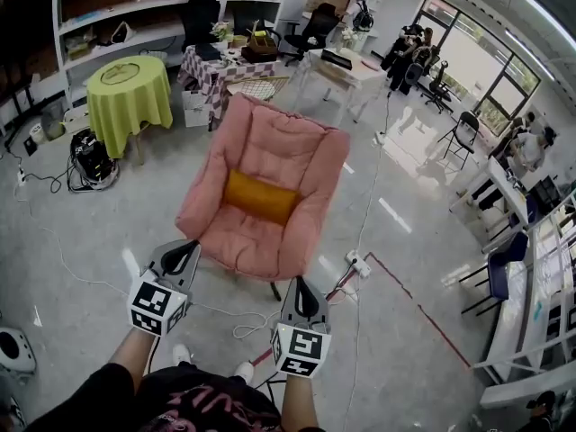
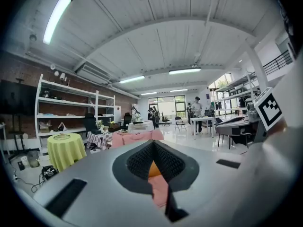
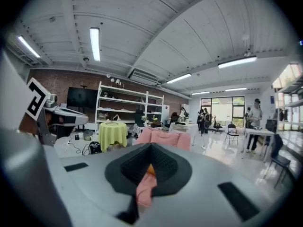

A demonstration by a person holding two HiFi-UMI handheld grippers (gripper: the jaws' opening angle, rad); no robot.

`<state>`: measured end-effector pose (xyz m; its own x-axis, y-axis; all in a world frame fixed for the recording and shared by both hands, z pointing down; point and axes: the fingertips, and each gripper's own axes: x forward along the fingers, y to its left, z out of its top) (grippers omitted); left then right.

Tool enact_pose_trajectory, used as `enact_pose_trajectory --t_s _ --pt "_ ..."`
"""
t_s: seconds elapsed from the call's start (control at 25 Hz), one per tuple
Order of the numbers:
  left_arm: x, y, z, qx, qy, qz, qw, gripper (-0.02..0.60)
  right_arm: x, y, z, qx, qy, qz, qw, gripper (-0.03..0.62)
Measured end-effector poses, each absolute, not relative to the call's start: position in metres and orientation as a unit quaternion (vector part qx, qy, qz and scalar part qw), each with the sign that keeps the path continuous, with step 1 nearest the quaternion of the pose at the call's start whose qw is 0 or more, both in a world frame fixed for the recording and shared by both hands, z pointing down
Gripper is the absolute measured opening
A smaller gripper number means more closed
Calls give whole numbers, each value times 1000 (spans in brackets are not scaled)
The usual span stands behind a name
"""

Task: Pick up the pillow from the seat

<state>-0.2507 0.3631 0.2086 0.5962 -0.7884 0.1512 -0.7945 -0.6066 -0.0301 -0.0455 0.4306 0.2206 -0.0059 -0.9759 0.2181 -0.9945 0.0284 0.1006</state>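
**Both grippers shut, pillow not yet touched**

The orange pillow [image 1: 259,197] lies across the middle of the pink chair [image 1: 281,138]. It sits where the chair's back meets the seat, with its long side running from one arm to the other. The soft chair dips there, so the pillow likely rests in that low spot and will not slide off.

You hold your left gripper [image 1: 183,248] just in front of the chair's front edge, on the left side. Its jaws are pressed together with nothing between them. Your right gripper [image 1: 298,286] is a bit nearer to you, by the chair's front right corner. Its jaws are pressed together too, and they hold nothing.

Both grippers point almost level at the chair, one on each side. Each gripper view looks through its closed jaws at the pink seat, with a bit of orange above it. So you seem to be lined up on the pillow, ready to reach in.

The job looks to be at its very start. The pillow is wide and soft, so I think you must open the jaws before you reach it. A white power strip [image 1: 358,263] and its cords lie on the floor by the chair's front right leg, so watch your feet there.
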Motion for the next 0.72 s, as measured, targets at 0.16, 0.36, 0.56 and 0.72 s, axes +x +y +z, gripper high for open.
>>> enact_pose_trajectory --t_s 0.16,0.36,0.56,0.72 --pt "-253 363 211 893 -444 74 23 9 -44 432 220 700 -705 39 108 18" --pt "-264 357 216 892 -446 76 20 9 -54 429 224 700 -705 37 112 18" --pt "-276 345 216 893 -444 71 29 9 -64 422 220 704 -700 36 118 18" --pt "-291 337 215 899 -432 67 26 9 -81 419 218 713 -691 34 118 18"
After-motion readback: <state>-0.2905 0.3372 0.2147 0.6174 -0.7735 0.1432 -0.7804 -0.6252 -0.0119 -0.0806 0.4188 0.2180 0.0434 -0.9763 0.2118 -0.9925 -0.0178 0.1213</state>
